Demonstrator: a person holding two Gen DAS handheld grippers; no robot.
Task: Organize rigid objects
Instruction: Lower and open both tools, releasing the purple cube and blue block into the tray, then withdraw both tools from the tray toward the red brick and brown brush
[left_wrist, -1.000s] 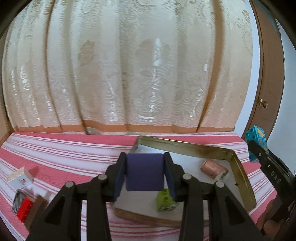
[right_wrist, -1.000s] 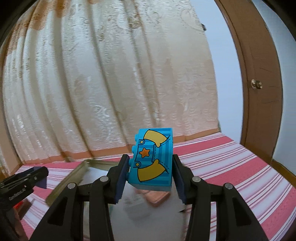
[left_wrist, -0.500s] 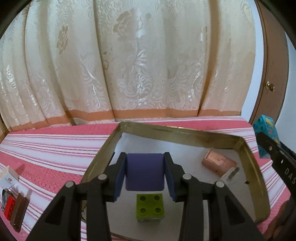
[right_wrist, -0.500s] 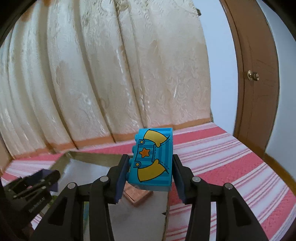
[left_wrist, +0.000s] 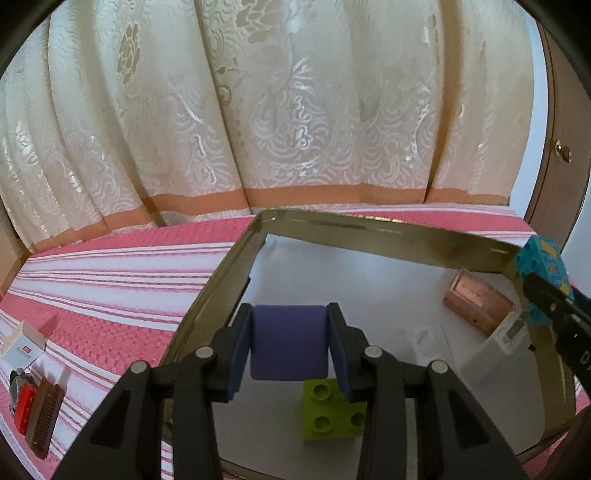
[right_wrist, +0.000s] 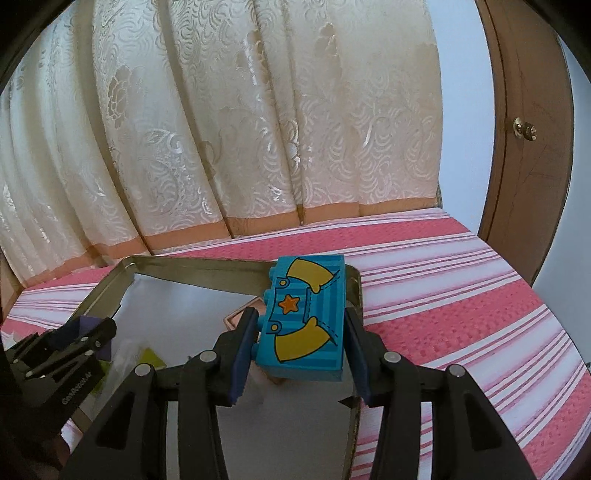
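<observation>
My left gripper (left_wrist: 290, 347) is shut on a purple block (left_wrist: 288, 345) and holds it over the left part of a gold-rimmed metal tray (left_wrist: 354, 225). A lime green brick (left_wrist: 328, 410) lies in the tray just below the block. My right gripper (right_wrist: 301, 328) is shut on a blue brick with yellow shapes and an orange star (right_wrist: 304, 317), held above the tray's right side (right_wrist: 192, 264). That brick also shows at the right edge of the left wrist view (left_wrist: 541, 271). The left gripper shows in the right wrist view (right_wrist: 79, 338).
The tray also holds a copper-coloured box (left_wrist: 478, 306) and a white block (left_wrist: 491, 350). On the pink striped cloth (left_wrist: 110, 288) at the left lie a white box (left_wrist: 22, 347), a red brick (left_wrist: 25, 408) and a brown comb-like piece (left_wrist: 46, 417). A curtain (left_wrist: 258, 110) hangs behind; a wooden door (right_wrist: 528, 129) is at right.
Both grippers have moved forward and lower over the tray, each still holding its block. The green brick now lies close under the left gripper.
</observation>
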